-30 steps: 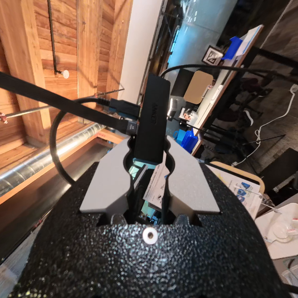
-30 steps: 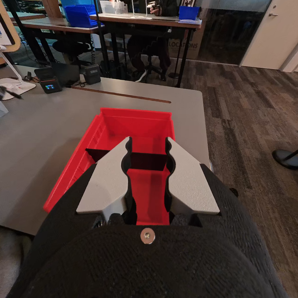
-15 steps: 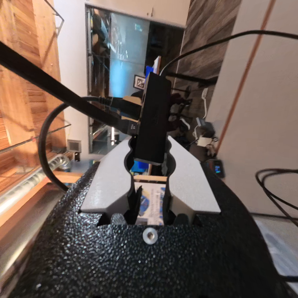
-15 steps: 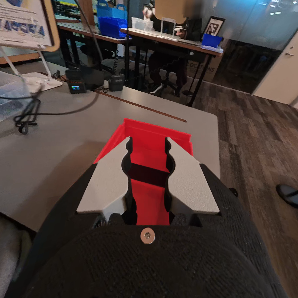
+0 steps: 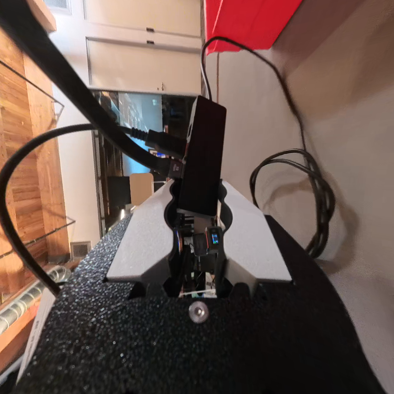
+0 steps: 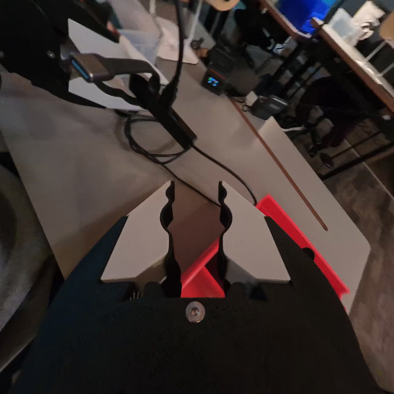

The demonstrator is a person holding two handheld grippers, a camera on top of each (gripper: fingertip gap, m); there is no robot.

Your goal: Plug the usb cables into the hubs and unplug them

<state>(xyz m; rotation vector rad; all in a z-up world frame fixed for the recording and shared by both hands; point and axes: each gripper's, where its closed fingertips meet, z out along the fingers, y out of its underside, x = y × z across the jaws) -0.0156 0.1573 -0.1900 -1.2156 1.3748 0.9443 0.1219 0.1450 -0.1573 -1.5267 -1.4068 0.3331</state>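
Left tongs (image 5: pixel 197 185) clenched on the black hub (image 5: pixel 202 157), gripping its near end; the hub sticks out ahead of the tips toward 12 o'clock, held off the bench (image 5: pixel 341 149), which fills the 3 o'clock side of the rolled left wrist view. Two cables sit plugged into the hub's 9 o'clock face: a flat black cable (image 5: pixel 70 85) running up to 11 o'clock and a round black cable (image 5: pixel 21 160) looping out to 9 o'clock and back down past the tongs body. The hub's own thin lead (image 5: pixel 204 70) leaves its far end at 12 o'clock and arcs over to a loose coil of wire (image 5: pixel 315 191) lying on the bench at 3 o'clock. Red bin (image 5: pixel 245 23) at 1 o'clock in that view. Right tongs (image 6: pixel 195 183) released, nothing between the tips, hanging over the bench edge and the near corner of the red bin (image 6: pixel 287 232), which lies at 4 o'clock of them. In the right wrist view the hub (image 6: pixel 170 119) is at 11 o'clock, well apart from the right tongs, tilted, far end down near the bench. A small black device with a lit screen (image 6: pixel 213 82) stands on the bench at 12 o'clock. View is motion-blurred.
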